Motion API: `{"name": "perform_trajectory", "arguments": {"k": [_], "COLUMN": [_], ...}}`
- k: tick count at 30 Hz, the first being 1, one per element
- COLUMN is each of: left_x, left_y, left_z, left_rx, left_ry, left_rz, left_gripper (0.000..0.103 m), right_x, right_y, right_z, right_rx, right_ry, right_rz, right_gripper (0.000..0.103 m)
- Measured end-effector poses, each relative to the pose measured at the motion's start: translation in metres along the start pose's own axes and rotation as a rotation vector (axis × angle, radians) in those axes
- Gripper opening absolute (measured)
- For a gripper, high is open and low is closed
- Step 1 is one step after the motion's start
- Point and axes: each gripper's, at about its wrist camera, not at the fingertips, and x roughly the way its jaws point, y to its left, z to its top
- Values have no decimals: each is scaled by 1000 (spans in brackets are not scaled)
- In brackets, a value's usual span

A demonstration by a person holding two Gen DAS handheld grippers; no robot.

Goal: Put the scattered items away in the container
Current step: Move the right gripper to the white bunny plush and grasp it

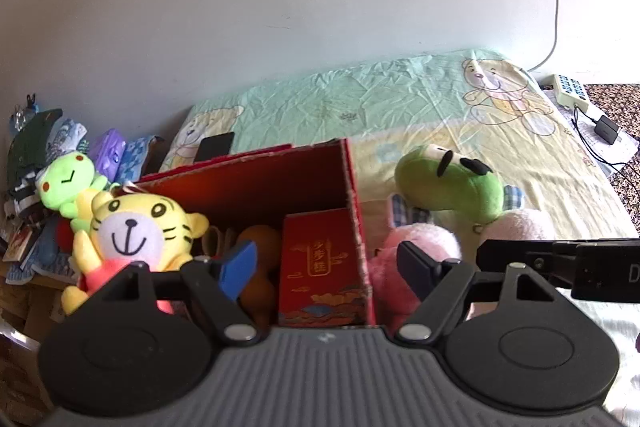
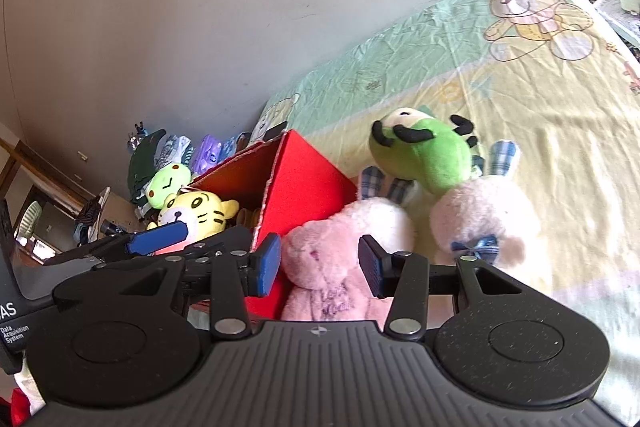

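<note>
The red cardboard box (image 1: pixel 352 183) stands on the bed with a yellow tiger plush (image 1: pixel 136 227), a small red packet (image 1: pixel 320 267) and something orange inside. My left gripper (image 1: pixel 328 267) hangs open over the box with nothing between its fingers; one of its blue pads (image 2: pixel 160 237) shows in the right wrist view. My right gripper (image 2: pixel 320 267) is shut on a pink plush bear (image 2: pixel 328 251), just right of the box (image 2: pixel 304 183). A green plush (image 2: pixel 424 155) lies on a pale bunny plush (image 2: pixel 480 219) behind it.
A light green frog plush (image 1: pixel 68 183) and folded clothes are piled left of the box. A dark phone (image 1: pixel 214 147) lies on the bear-print sheet (image 1: pixel 400 99) behind the box. A remote (image 1: pixel 570 91) and charger with cables sit at the far right.
</note>
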Motion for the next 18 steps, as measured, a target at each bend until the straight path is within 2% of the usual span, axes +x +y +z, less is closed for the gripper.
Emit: {"name": "perform_trajectory", "arguments": {"k": [9, 18], "left_x": [0, 24], "left_y": [-58, -103], "left_z": [3, -17], "left_rx": [75, 91], "left_ry": [-28, 35], "left_rz": [-110, -290], "left_gripper": [79, 76], "right_x": [-27, -19], "right_y": [-59, -101], "right_z": [-3, -1], "right_rx": [97, 154], "right_ry": [-25, 15], "right_rz": [-112, -152], "right_gripper": [48, 50]}}
